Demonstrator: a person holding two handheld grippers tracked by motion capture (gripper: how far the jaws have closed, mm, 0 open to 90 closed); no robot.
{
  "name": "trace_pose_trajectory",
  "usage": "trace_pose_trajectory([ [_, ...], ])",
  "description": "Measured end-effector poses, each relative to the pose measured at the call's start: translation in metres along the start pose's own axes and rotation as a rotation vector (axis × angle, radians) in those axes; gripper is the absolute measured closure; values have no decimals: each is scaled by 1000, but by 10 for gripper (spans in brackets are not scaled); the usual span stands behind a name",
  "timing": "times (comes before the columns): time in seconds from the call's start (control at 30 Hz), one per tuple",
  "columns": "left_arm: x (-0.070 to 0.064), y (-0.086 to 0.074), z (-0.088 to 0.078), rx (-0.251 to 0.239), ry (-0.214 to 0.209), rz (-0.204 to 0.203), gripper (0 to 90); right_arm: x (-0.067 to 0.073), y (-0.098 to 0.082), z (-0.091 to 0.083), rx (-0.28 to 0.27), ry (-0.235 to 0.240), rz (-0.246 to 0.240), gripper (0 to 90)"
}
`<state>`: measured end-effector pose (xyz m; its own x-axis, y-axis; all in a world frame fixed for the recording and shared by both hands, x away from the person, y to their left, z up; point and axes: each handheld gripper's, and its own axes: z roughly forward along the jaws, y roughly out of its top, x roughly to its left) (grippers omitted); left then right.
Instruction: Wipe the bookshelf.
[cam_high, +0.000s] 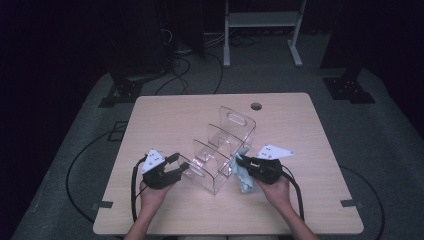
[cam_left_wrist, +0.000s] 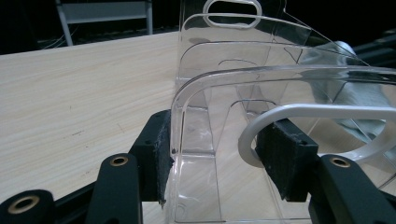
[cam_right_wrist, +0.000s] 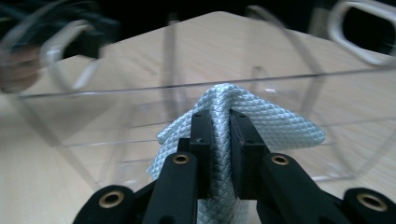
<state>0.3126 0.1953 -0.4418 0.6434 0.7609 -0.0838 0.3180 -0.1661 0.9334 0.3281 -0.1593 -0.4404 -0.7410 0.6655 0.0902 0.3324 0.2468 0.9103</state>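
Clear plastic, our rack (cam_high: 220, 152) stands near the middle of the tabletop (cam_high: 165, 112), its long axis running from the near edge toward the far right corner, dividers upright. Our left gripper (cam_high: 181, 162) clamps the rack's near end wall. Our right gripper (cam_high: 237, 162) is pinched tight on a pale blue cloth (cam_high: 243, 179) against the rack's right side.

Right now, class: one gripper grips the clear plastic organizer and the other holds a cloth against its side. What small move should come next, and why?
Probably drag the cloth along the organizer wall. The right gripper is shut on the cloth, which sits against the clear side, and the left gripper clamps the near end wall, steadying it for a wipe.
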Motion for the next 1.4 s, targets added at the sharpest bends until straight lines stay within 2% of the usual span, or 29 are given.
trace_pose_trajectory([
  [0.07, 0, 0, 0, 0, -1, -2, 459, -2, -1, 1, -3, 6, 20, 803],
  [0.13, 1, 0, 0, -3, 0, -8, 459, 6, -1, 1, -5, 16, 2, 803],
  [0.2, 1, 0, 0, -4, 1, -11, 459, 15, -1, 1, -6, 49, -1, 803],
  [0.3, 2, 0, 0, 0, 0, -2, 459, 20, -2, 1, 1, 85, -15, 803],
  [0.37, 1, 0, -1, 0, 0, -1, 460, 18, -1, 0, 13, 81, -27, 804],
  [0.43, 1, 0, -1, 0, -1, -1, 460, 9, 0, 0, 16, 45, -21, 804],
  [0.53, 1, 0, -1, -2, -2, -4, 460, -6, 0, 2, 12, -9, 16, 803],
  [0.6, 1, 0, 0, -1, -4, -4, 460, -11, -1, 4, 14, -21, 24, 803],
  [0.67, 2, 0, 0, -1, -4, -4, 459, -9, -1, 5, 13, -13, 28, 803],
  [0.73, 2, 0, -1, -4, 0, -5, 460, 0, -2, 4, 10, 9, 22, 802],
  [0.8, 2, 0, -1, -5, 1, -4, 460, 8, -2, 3, 15, 29, 2, 801],
  [0.87, 1, 0, -1, -4, -1, 1, 460, 10, -1, 3, 24, 30, -18, 802],
  [0.97, 1, 0, -1, -2, -2, -2, 460, -2, 1, 3, 24, 12, -2, 803],
  [1.07, 2, 0, -1, -4, -5, -3, 460, -20, 3, 5, 14, -13, 52, 802],
  [1.17, 2, 0, -1, -4, -6, -3, 460, -32, 5, 6, 8, -42, 78, 802],
  [1.23, 2, -1, -1, -4, -6, -3, 460, -32, 4, 6, 5, -41, 85, 802],
  [1.3, 2, -1, -1, -6, -7, -5, 460, -24, 4, 7, 12, -44, 51, 801],
  [1.4, 2, 0, -1, -4, -6, -3, 460, -11, 2, 7, 21, -7, 31, 801],
])
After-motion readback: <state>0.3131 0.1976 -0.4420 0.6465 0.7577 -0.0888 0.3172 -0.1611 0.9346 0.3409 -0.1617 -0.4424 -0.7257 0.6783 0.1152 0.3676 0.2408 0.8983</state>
